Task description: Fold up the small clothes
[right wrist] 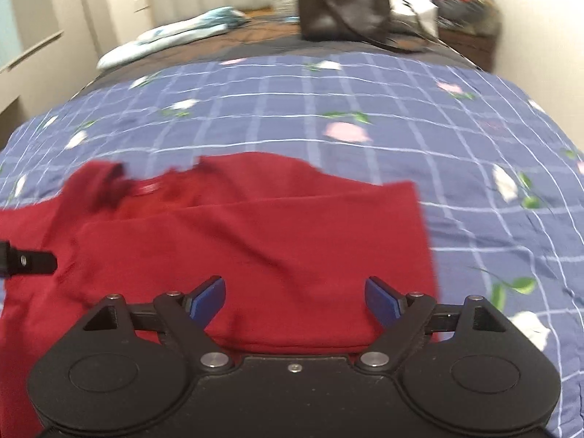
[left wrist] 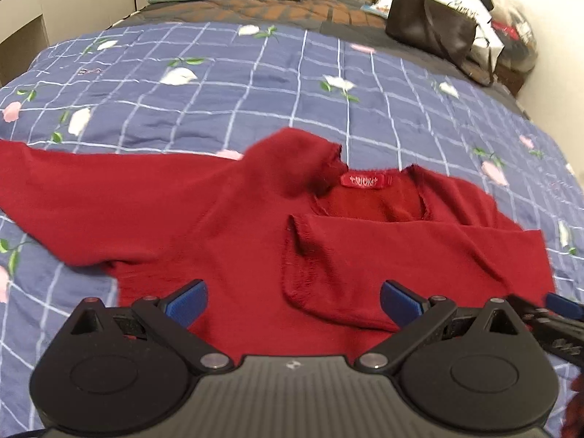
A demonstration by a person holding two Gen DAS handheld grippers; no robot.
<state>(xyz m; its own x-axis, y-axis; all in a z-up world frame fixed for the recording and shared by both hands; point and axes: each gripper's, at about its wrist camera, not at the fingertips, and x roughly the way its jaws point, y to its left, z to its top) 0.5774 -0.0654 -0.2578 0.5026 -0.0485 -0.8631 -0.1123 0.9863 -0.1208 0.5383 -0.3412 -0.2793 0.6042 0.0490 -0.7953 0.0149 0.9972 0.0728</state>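
While both tongs (left wrist: pixel 294 304) (right wrist: pixel 295 301) are held apart and empty, one sleeve (left wrist: pixel 365 255) of the red sweater (left wrist: pixel 226 219) is folded in; the left sleeve (left wrist: pixel 73 189) is left.

Red sweater (left wrist: pixel 226 219) — blue (checked, floral) quilt (left wrist: pixel 255 73).

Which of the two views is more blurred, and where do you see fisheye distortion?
Right wrist view: stronger motion blur, smearing the red sweater and the dark bag. Left wrist view: sharper, the sweater's neck label visible though unreadable. Both views: the checked blue bedspread bulges, its grid lines curving toward the edges.
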